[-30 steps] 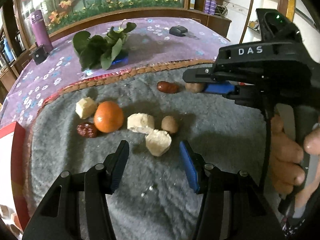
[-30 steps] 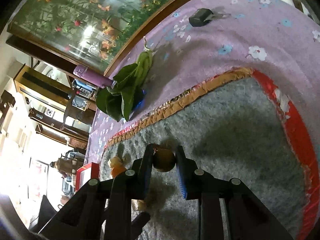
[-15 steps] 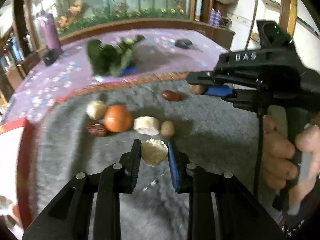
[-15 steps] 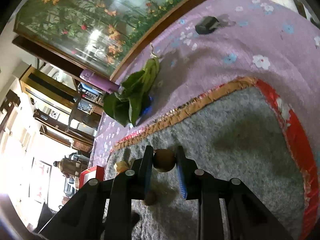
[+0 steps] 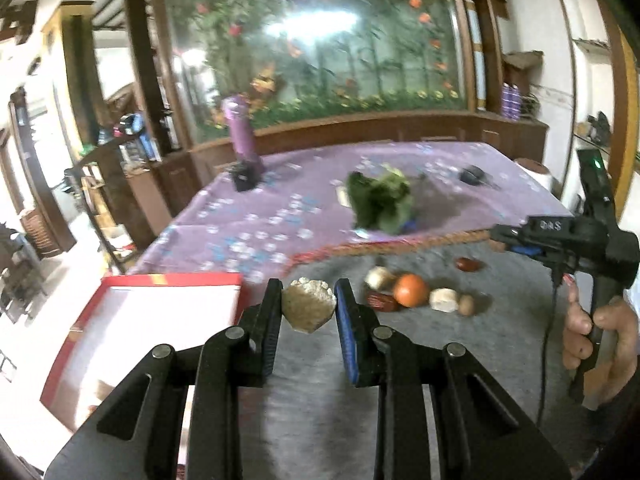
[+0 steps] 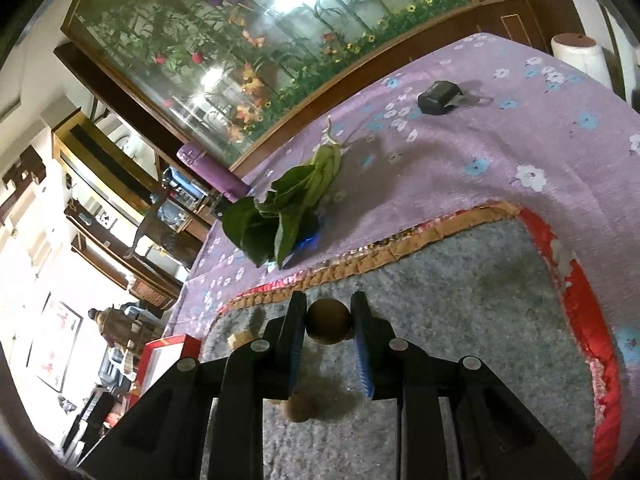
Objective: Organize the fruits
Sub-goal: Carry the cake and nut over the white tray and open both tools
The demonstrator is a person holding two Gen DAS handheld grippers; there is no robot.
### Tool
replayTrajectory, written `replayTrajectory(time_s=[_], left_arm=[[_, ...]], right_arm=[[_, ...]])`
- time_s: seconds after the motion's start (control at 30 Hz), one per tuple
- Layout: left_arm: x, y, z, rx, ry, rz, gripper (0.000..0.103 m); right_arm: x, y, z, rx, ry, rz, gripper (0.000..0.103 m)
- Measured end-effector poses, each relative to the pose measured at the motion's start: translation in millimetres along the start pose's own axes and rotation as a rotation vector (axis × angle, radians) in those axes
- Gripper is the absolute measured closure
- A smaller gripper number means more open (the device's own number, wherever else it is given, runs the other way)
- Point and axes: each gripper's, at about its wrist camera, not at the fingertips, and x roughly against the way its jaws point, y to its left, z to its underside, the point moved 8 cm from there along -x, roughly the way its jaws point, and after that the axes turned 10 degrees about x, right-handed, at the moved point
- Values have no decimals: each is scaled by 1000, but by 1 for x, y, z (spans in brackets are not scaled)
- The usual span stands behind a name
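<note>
My left gripper [image 5: 308, 308] is shut on a pale, rough fruit chunk [image 5: 307, 309] and holds it above the grey mat [image 5: 320, 408], next to the red box [image 5: 168, 312] with a white inside. On the mat lie an orange [image 5: 411, 289], a red date [image 5: 381, 302], two pale chunks [image 5: 443, 300], a small brown fruit [image 5: 466, 305] and another red date [image 5: 467, 265]. My right gripper [image 6: 329, 322] is shut on a small round brown fruit [image 6: 329, 321] above the mat [image 6: 460, 300]; it also shows in the left wrist view [image 5: 520, 240].
A leafy green bunch [image 5: 380, 202] lies on the purple flowered cloth [image 5: 260, 220] behind the mat. A purple bottle [image 5: 242, 136] and small black objects [image 5: 472, 175] stand farther back. Another brown fruit [image 6: 300, 408] lies under my right gripper.
My left gripper closed on the pale chunk, lifted it and swung left toward the red box. My right gripper keeps holding the brown fruit and has risen slightly.
</note>
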Motion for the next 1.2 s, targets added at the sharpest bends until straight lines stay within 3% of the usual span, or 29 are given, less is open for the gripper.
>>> replayTrajectory(time_s=[0.43, 0.67, 0.8, 1.2], left_arm=[[17, 74, -2, 102, -62, -82, 79], [23, 112, 0, 156, -79, -114, 79], [24, 127, 3, 174, -78, -123, 79], [26, 161, 12, 218, -71, -148, 79]], right_arm=[[-2, -11, 3, 84, -18, 141, 79], [2, -3, 5, 89, -32, 160, 79], [3, 35, 14, 131, -36, 99, 79], [-22, 214, 74, 357, 67, -209, 80]])
